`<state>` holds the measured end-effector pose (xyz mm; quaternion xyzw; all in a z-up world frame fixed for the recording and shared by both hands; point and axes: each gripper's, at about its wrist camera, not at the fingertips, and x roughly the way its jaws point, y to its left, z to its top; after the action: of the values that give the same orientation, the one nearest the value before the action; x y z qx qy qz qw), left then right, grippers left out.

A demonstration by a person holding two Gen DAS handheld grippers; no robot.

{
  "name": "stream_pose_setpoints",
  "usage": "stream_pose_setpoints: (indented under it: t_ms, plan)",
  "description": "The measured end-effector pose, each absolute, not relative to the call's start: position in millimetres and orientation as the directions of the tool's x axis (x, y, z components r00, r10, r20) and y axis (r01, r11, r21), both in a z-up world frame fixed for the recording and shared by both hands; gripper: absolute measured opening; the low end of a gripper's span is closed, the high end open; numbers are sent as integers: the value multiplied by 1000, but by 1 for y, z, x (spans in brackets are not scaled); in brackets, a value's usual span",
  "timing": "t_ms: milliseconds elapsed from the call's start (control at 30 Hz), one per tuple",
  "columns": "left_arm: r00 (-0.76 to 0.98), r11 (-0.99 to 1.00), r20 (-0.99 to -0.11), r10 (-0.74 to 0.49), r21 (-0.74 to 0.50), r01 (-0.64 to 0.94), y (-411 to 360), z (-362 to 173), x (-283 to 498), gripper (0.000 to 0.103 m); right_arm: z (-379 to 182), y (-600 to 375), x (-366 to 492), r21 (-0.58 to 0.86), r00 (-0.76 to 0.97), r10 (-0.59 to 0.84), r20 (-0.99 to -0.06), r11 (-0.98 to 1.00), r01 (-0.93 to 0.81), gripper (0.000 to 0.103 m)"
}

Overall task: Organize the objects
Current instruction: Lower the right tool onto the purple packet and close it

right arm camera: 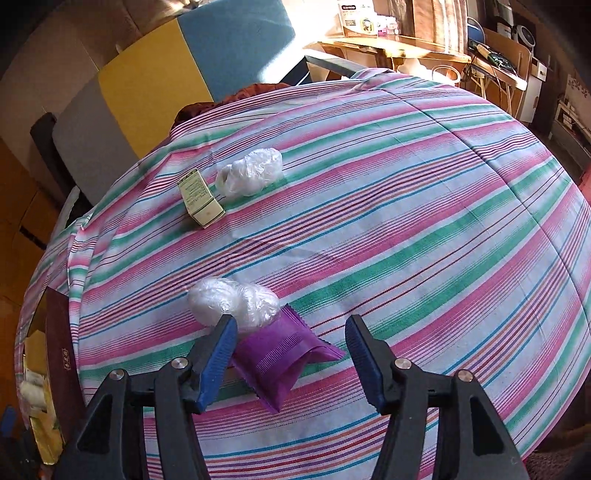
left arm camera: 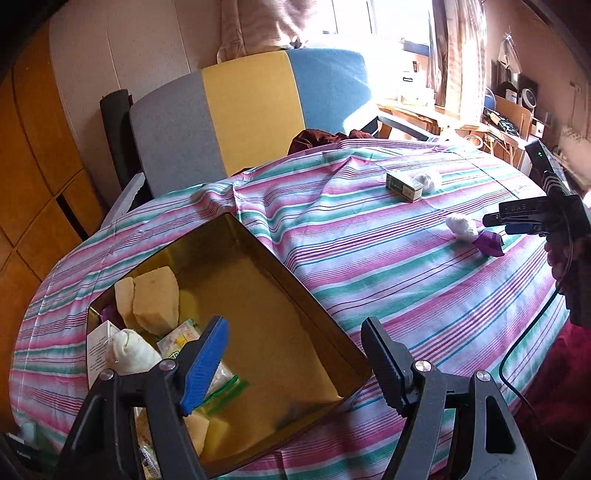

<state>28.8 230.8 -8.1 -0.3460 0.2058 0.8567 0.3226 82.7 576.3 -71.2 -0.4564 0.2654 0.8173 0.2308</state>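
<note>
Hovering right gripper [right arm camera: 291, 354], angled over purple packet [right arm camera: 277, 363]

A striped cloth [right arm camera: 406, 206] in pink, green and white covers the table. Beyond it, at about eleven o'clock, stands a chair back [left arm camera: 251, 107] in grey, yellow and blue panels. Wooden cupboard doors [left arm camera: 33, 166] fill the nine o'clock side. At one o'clock a bright window [left arm camera: 384, 18] with a patterned curtain [left arm camera: 458, 55] throws hard sunlight over a low wooden desk [right arm camera: 391, 48]. Cluttered shelving [left arm camera: 517, 107], perhaps with a small fan, sits at two o'clock, too blurred to read.
</note>
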Motion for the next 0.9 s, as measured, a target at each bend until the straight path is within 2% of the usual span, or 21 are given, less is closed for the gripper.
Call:
stream_pose_setpoints:
  t_ms: [100, 400, 900]
  plan:
    - [-548, -699, -727, 413, 133, -703, 236, -9, 30, 75, -76, 572, 77, 206, -458, 118, -881, -776, -596, 66]
    - [-535, -674, -729, 427, 137, -726, 252, -10, 31, 75, -81, 571, 71, 150, -421, 136, -897, -802, -578, 67]
    - [-481, -652, -755, 445, 95, -752, 270, -22, 33, 75, -90, 573, 66, 158, -392, 97, -915, -807, -569, 67]
